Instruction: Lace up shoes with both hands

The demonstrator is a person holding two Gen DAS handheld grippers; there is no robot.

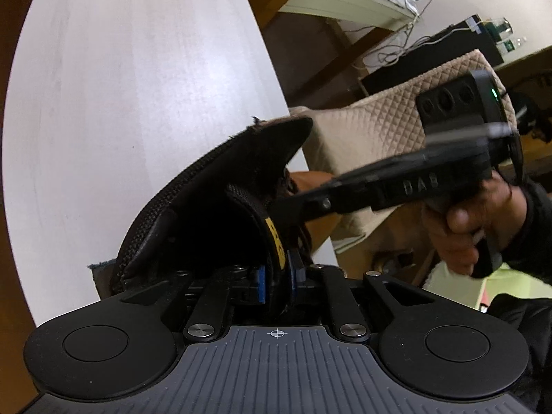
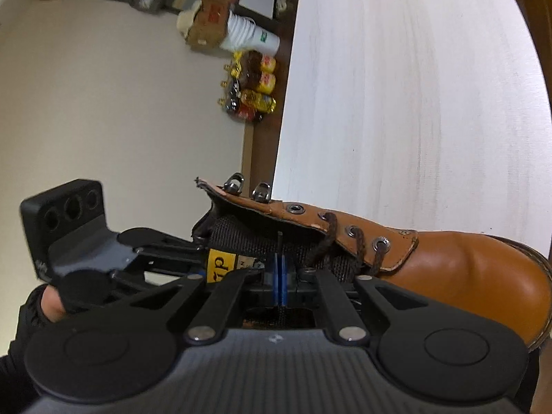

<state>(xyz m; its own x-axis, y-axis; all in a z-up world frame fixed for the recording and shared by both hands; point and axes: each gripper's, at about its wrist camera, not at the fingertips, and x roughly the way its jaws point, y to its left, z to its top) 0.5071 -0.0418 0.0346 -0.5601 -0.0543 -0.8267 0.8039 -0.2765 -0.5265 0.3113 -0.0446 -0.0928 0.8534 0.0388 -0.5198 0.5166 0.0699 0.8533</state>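
A tan leather boot [image 2: 465, 269] lies on the white table [image 2: 414, 103], its toe to the right in the right wrist view. A dark brown lace [image 2: 331, 231] runs through its lower eyelets; the upper eyelets and hooks hold none. My left gripper [image 1: 277, 279] is shut on the boot's black tongue [image 1: 272, 238], by its yellow label. My right gripper [image 2: 280, 276] is shut, blue pads together on a thin dark strand that looks like the lace end. From the left wrist, the right gripper's fingers [image 1: 303, 203] reach in at the boot's [image 1: 207, 186] opening.
The table's edge runs just behind the boot. A beige quilted chair [image 1: 379, 120] stands beside the table. On the floor are bottles [image 2: 252, 89] and stacked white buckets [image 2: 252, 38]. A desk with cables [image 1: 345, 0] stands further off.
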